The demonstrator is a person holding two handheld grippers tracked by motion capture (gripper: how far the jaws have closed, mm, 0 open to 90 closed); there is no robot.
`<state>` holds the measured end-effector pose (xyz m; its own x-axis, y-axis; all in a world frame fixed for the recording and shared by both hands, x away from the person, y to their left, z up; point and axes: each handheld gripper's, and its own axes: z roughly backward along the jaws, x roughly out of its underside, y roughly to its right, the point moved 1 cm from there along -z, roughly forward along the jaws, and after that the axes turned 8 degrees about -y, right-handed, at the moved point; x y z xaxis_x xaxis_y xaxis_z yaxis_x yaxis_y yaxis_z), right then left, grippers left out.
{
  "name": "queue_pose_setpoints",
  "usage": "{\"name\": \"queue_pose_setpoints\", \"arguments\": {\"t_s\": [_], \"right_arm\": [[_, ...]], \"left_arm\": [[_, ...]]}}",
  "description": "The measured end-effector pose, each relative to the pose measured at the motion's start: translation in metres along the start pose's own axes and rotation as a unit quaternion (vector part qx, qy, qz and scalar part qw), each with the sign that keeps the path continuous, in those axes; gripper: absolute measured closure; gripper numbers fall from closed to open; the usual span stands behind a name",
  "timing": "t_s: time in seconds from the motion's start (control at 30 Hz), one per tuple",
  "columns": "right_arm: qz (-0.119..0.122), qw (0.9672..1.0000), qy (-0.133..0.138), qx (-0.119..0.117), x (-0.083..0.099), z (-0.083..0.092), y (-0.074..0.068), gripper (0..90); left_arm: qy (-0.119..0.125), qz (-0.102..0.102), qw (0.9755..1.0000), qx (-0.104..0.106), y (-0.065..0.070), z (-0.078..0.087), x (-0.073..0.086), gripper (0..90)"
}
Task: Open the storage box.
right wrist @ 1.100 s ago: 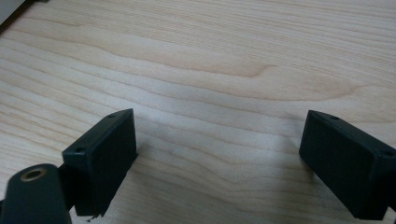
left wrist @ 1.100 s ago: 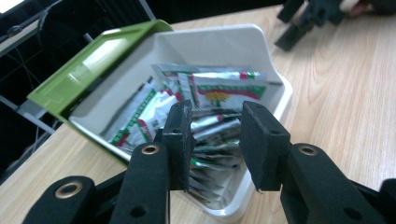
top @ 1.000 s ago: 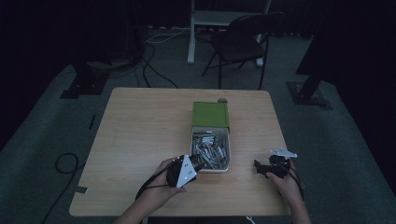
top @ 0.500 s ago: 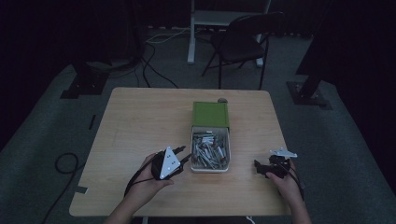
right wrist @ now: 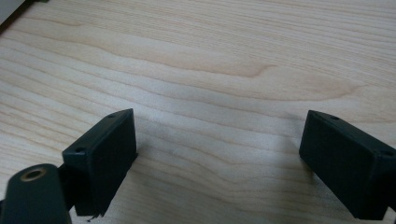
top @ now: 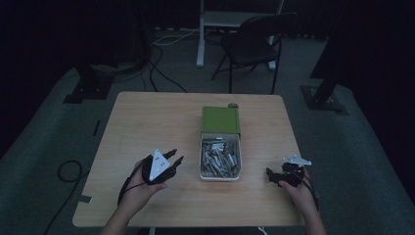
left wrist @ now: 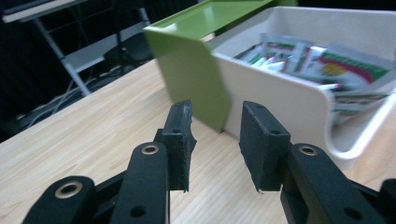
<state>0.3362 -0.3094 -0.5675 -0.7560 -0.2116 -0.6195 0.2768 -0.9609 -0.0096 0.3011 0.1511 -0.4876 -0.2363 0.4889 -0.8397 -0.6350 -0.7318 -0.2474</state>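
White tray point(top: 220, 175) of packets point(left wrist: 327, 63) sits drawn out of its green sleeve point(top: 220, 120) — both left gripper point(left wrist: 215, 140) and right gripper point(right wrist: 217, 158) gape empty (nothing lifted yet).

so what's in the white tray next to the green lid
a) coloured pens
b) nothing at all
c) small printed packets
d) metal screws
c, the left gripper view looks into the white tray and shows flat printed packets piled inside, with the green lid standing at its far end.
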Motion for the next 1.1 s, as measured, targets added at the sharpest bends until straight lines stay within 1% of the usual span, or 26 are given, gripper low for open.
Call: {"name": "queue_pose_setpoints", "arguments": {"t_s": [0.17, 0.27, 0.37, 0.47, 0.57, 0.6, 0.63, 0.7, 0.77, 0.87, 0.93, 0.97, 1.0, 1.07, 1.1], "right_arm": [[0.000, 1.0000, 0.000, 0.000, 0.000, 0.000, 0.000, 10.7], [0.000, 1.0000, 0.000, 0.000, 0.000, 0.000, 0.000, 10.7], [0.001, 1.0000, 0.000, 0.001, 0.000, 0.000, 0.000, 10.7], [0.001, 1.0000, 0.000, 0.001, 0.000, 0.000, 0.000, 10.7], [0.001, 1.0000, 0.000, 0.001, 0.000, 0.000, 0.000, 10.6], [0.001, 1.0000, 0.000, 0.001, 0.000, 0.000, 0.000, 10.7], [0.001, 1.0000, 0.000, 0.001, 0.000, 0.000, 0.000, 10.6], [0.001, 1.0000, 0.000, 0.001, 0.000, 0.000, 0.000, 10.6], [0.001, 1.0000, 0.000, 0.001, 0.000, 0.000, 0.000, 10.7], [0.001, 1.0000, 0.000, 0.001, 0.000, 0.000, 0.000, 10.7], [0.001, 1.0000, 0.000, 0.001, 0.000, 0.000, 0.000, 10.6], [0.001, 1.0000, 0.000, 0.001, 0.000, 0.000, 0.000, 10.7], [0.001, 1.0000, 0.000, 0.001, 0.000, 0.000, 0.000, 10.7], [0.001, 1.0000, 0.000, 0.001, 0.000, 0.000, 0.000, 10.6], [0.001, 1.0000, 0.000, 0.000, 0.000, 0.000, 0.000, 10.7]], "left_arm": [[-0.008, 0.017, 0.9998, -0.011, -0.009, 0.002, 0.011, 65.0], [-0.013, 0.032, 0.9993, -0.013, -0.014, 0.002, 0.019, 64.6], [-0.023, 0.042, 0.9988, -0.014, -0.017, 0.001, 0.027, 63.3], [-0.032, 0.046, 0.9983, -0.015, -0.021, 0.000, 0.034, 61.6], [-0.034, 0.060, 0.9975, -0.010, -0.024, 0.000, 0.040, 54.6], [-0.040, 0.063, 0.9972, -0.006, -0.025, 0.000, 0.042, 52.9], [-0.040, 0.069, 0.9968, -0.005, -0.026, 0.000, 0.044, 50.8], [-0.044, 0.077, 0.9961, -0.005, -0.029, 0.000, 0.047, 48.8], [-0.046, 0.093, 0.9946, -0.007, -0.032, 0.000, 0.050, 44.1], [-0.056, 0.113, 0.9919, -0.013, -0.037, 0.001, 0.056, 41.4], [-0.064, 0.126, 0.9899, -0.011, -0.040, 0.001, 0.061, 39.8], [-0.064, 0.135, 0.9888, -0.011, -0.041, 0.001, 0.063, 36.9], [-0.070, 0.140, 0.9876, -0.010, -0.043, 0.001, 0.065, 35.0], [-0.080, 0.147, 0.9858, -0.007, -0.045, 0.001, 0.069, 27.9], [-0.085, 0.153, 0.9845, -0.006, -0.046, 0.000, 0.071, 27.8]]}}
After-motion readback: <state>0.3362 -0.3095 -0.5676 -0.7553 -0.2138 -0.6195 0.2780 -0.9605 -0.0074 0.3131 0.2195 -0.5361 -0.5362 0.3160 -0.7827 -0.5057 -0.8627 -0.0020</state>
